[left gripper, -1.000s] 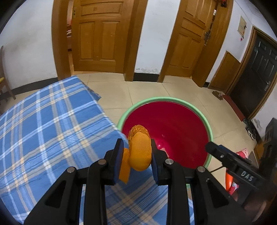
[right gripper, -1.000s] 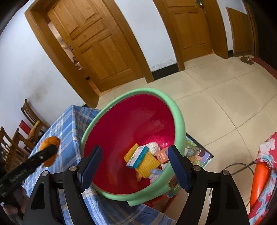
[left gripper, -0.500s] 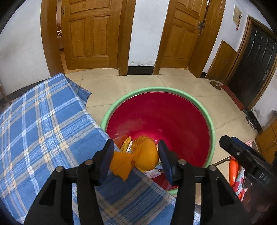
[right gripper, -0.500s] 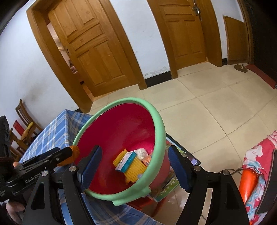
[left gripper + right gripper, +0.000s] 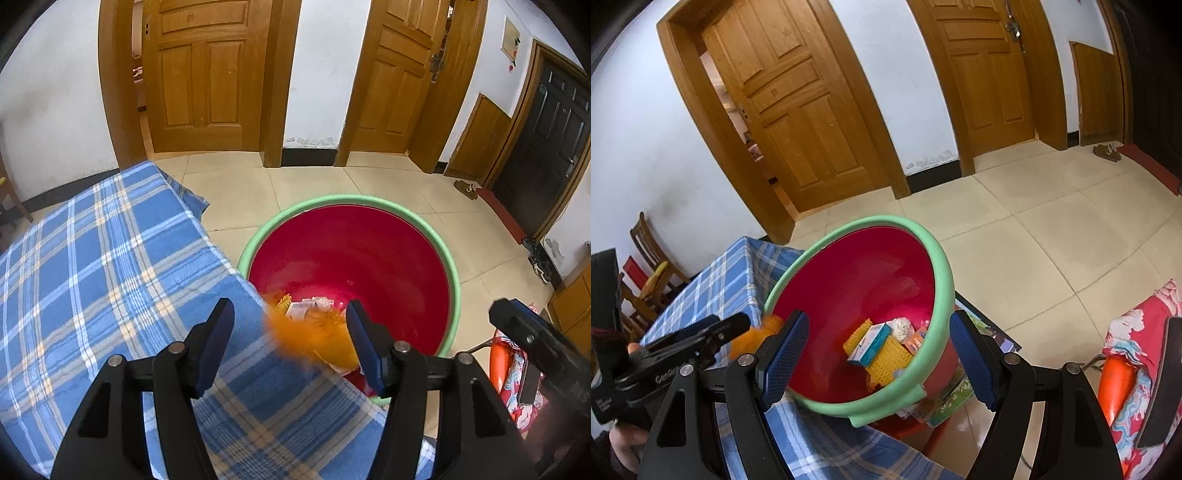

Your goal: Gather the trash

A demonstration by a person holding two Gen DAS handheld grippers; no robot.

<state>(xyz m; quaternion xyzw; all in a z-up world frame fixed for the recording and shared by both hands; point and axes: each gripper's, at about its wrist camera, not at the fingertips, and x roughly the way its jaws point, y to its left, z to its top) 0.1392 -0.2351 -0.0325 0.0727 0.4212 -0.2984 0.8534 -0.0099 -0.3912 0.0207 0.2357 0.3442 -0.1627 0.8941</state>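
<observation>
An orange peel (image 5: 310, 332), blurred in motion, is dropping at the table's edge toward a red basin with a green rim (image 5: 369, 199). My left gripper (image 5: 288, 314) hangs just above it with its jaws opening, and neither pad touches the peel. In the right wrist view the peel (image 5: 764, 332) shows beside the left gripper (image 5: 731, 325), at the basin's rim (image 5: 886, 221). The basin holds a yellow mesh piece (image 5: 886, 358), a small box (image 5: 871, 343) and a white wad (image 5: 901, 325). My right gripper (image 5: 878, 325) is open in front of the basin and holds nothing.
A blue plaid cloth (image 5: 92, 277) covers the table left of the basin. Booklets (image 5: 990, 332) lie under the basin on the tiled floor. Red patterned fabric with an orange object (image 5: 1115, 376) sits at the right. Wooden chairs (image 5: 646, 251) stand far left, and shoes (image 5: 1106, 151) lie near the dark door.
My left gripper's jaws have spread apart and let go of the orange peel, which has slipped down from between the pads toward the basin. The right gripper's jaws stay as wide as before.
</observation>
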